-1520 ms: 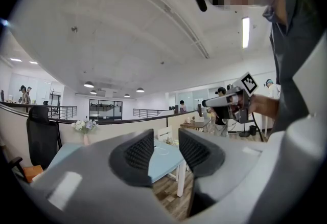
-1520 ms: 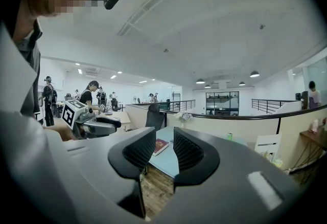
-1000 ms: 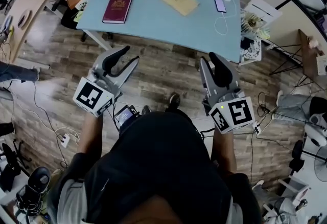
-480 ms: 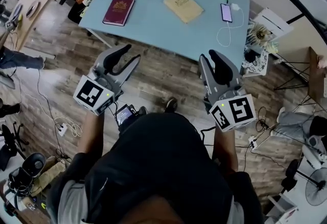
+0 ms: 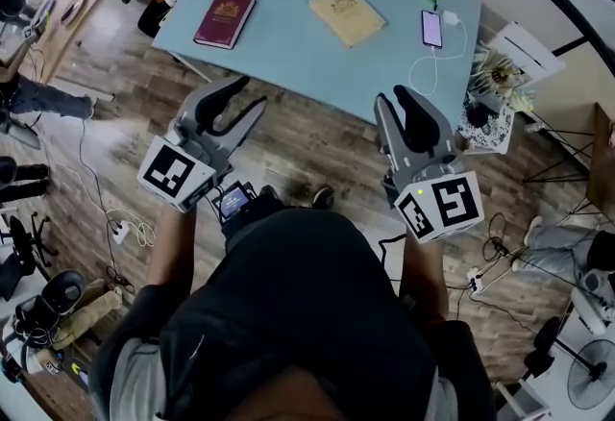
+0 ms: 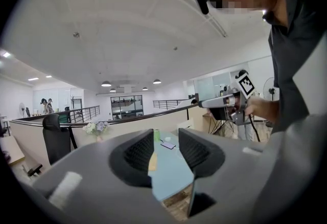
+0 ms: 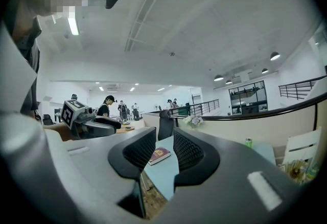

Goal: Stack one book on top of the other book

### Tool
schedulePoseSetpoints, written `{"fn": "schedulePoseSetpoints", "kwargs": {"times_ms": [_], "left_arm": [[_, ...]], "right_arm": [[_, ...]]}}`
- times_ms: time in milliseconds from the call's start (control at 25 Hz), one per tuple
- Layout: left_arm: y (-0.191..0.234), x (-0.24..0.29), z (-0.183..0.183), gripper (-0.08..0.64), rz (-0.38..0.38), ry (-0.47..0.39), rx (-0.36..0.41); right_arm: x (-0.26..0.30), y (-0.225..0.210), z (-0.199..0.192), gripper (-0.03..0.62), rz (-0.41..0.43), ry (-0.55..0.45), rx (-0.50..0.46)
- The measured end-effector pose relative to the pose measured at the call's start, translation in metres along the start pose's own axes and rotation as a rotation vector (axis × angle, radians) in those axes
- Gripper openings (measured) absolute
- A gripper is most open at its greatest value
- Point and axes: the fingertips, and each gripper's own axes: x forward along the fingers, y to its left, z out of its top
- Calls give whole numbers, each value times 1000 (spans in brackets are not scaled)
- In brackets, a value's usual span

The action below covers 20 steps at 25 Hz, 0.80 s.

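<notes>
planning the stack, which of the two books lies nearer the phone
The tan book, right of centre and close to the phone. The dark red book lies far over by the left edge of the table.

we see a smooth, matt table (image 5: 307, 54), a wood-grain plank floor (image 5: 317, 145), a maroon book (image 5: 225, 19) with slight sheen, a tan book (image 5: 347, 13) of matt paper.

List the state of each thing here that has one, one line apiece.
red book: closed, flat on the table, nothing on it.
yellow book: closed, flat on the table, apart from the red book.
phone: lying face up on the table.
left tool: jaws apart, empty, short of the table.
right tool: jaws slightly apart, empty, short of the table.
</notes>
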Motion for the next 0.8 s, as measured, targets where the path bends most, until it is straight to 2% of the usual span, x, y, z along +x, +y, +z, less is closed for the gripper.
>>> {"fn": "schedulePoseSetpoints", "kwargs": {"times_ms": [200, 440, 680, 800], "left_arm": [[5, 13, 1, 192, -10, 11, -4], [24, 34, -1, 192, -62, 6, 1], [58, 66, -1, 192, -143, -23, 2], [84, 79, 1, 192, -184, -70, 31]], "right_arm": [[4, -12, -2, 89, -13, -1, 14], [16, -21, -5, 89, -62, 11, 15], [42, -35, -2, 89, -143, 25, 8], [60, -40, 2, 89, -182, 33, 2]]}}
